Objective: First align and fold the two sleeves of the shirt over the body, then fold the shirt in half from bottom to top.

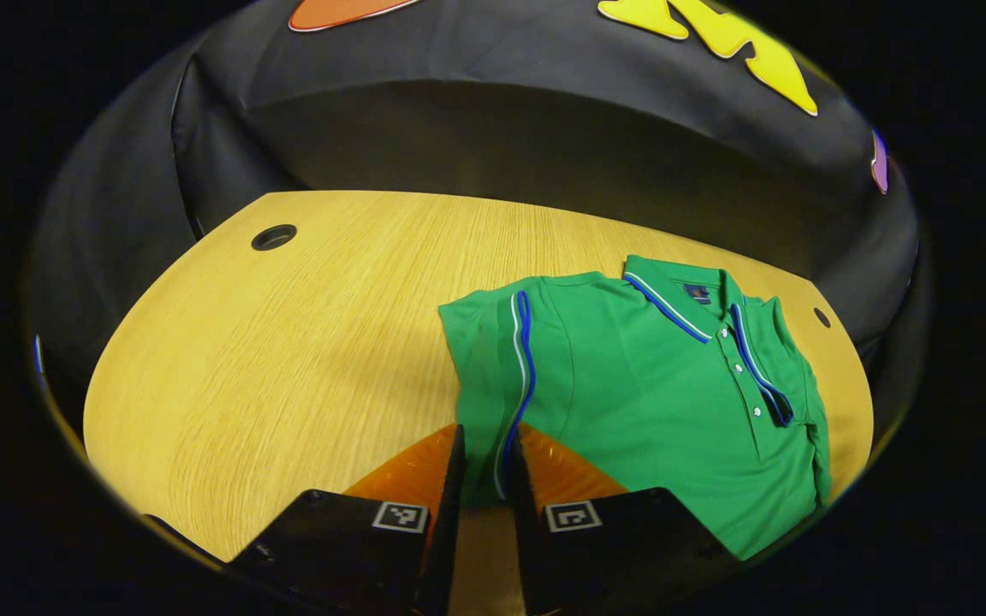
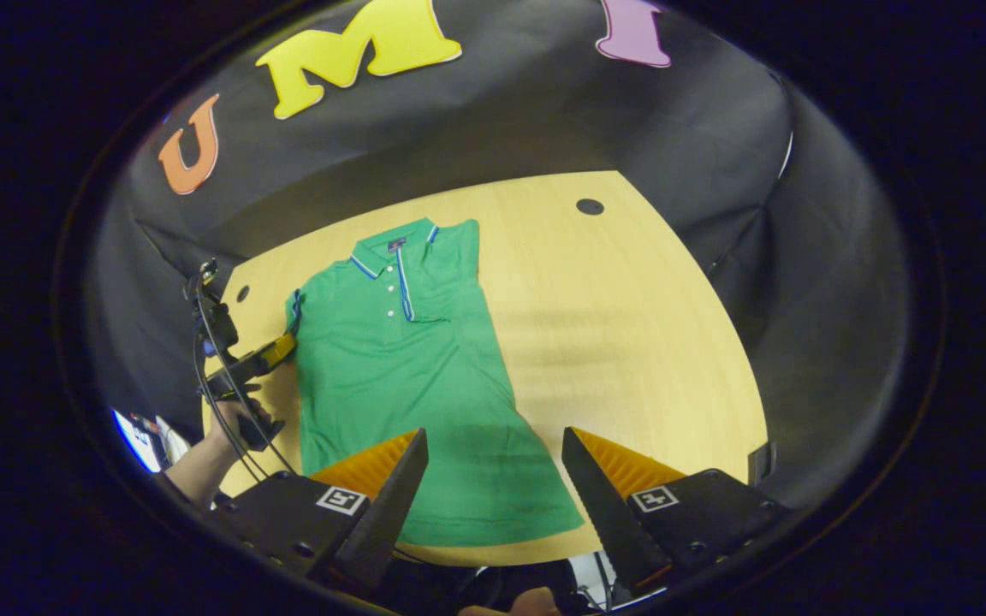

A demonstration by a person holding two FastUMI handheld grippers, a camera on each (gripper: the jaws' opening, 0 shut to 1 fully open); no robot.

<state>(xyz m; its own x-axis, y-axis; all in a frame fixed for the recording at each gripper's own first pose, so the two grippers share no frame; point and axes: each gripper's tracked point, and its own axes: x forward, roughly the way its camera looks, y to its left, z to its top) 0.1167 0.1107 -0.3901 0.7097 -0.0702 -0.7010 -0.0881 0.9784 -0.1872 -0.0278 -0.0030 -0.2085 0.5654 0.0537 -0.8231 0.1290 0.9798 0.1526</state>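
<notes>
Left tool (image 1: 484, 479) pinched narrow on the shirt's (image 1: 656, 385) striped sleeve (image 1: 501, 368); body lies rightward. Right tool (image 2: 493, 479) wide over hem.

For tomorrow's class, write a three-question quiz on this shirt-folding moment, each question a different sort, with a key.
1. True or false: the left hand-held gripper is closed on the sleeve of the green polo shirt.
2. The right hand-held gripper is: A open above the shirt's hem, B shut on the collar, C resting on the wooden table.
3. Fill in: the right sleeve is already folded over the ____.

Key: 1 true; 2 A; 3 body.
</notes>
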